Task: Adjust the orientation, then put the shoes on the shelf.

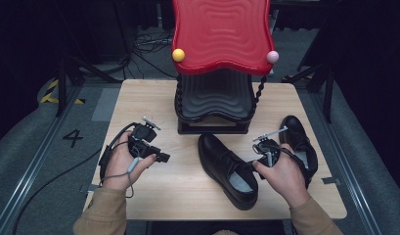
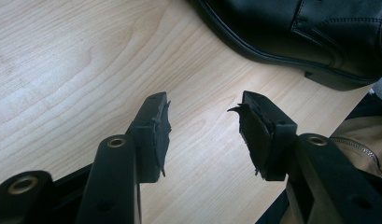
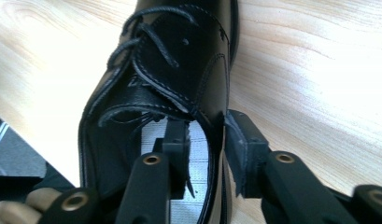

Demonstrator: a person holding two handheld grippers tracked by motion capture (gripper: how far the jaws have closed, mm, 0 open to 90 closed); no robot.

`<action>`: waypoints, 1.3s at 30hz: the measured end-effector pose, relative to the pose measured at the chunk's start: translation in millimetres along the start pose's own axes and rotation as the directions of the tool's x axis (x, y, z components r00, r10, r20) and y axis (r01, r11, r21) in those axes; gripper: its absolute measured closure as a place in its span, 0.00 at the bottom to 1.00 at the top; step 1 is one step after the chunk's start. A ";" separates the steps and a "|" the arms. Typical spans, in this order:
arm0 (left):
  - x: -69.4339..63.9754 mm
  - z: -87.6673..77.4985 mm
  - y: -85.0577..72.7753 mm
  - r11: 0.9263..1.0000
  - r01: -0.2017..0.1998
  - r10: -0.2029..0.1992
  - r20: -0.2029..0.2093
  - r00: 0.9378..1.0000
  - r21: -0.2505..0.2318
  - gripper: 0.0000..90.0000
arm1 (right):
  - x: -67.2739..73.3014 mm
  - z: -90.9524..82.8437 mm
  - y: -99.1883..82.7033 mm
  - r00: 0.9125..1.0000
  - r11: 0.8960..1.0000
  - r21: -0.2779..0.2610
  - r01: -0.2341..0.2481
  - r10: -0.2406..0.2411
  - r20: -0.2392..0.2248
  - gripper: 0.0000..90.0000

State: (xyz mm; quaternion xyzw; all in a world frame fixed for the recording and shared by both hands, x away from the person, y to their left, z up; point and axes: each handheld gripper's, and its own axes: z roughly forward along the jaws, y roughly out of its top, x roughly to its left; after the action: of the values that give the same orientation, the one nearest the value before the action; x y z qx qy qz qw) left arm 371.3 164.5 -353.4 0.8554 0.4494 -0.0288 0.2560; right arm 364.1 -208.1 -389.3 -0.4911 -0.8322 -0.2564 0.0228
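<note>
Two black lace-up shoes lie on the wooden table. The nearer shoe lies in the middle, toe pointing away; the other shoe lies at the right, partly behind my right hand. My right gripper straddles the side wall of the nearer shoe at its opening. One jaw is inside over the white insole, the other outside, and a gap shows beside the inner pad. My left gripper stands open over bare wood at the left, with the shoe's side beyond its jaws.
A two-tier rack stands at the table's back, with a red wavy top shelf and a black lower shelf. A yellow ball and a pink ball cap its corners. Bare wood lies at the front left.
</note>
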 end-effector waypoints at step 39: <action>7.7 4.2 0.7 1.000 0.007 -0.008 0.016 1.000 0.030 0.54 | -105.5 -83.2 -27.8 0.964 0.981 -0.061 -0.182 0.191 0.185 0.61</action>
State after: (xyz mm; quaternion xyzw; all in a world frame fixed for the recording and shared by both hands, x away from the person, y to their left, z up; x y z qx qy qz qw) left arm 377.2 168.0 -358.9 0.8571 0.4499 -0.0435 0.2469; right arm 377.8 -341.2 -358.9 -0.5899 -0.7748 -0.2233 -0.0434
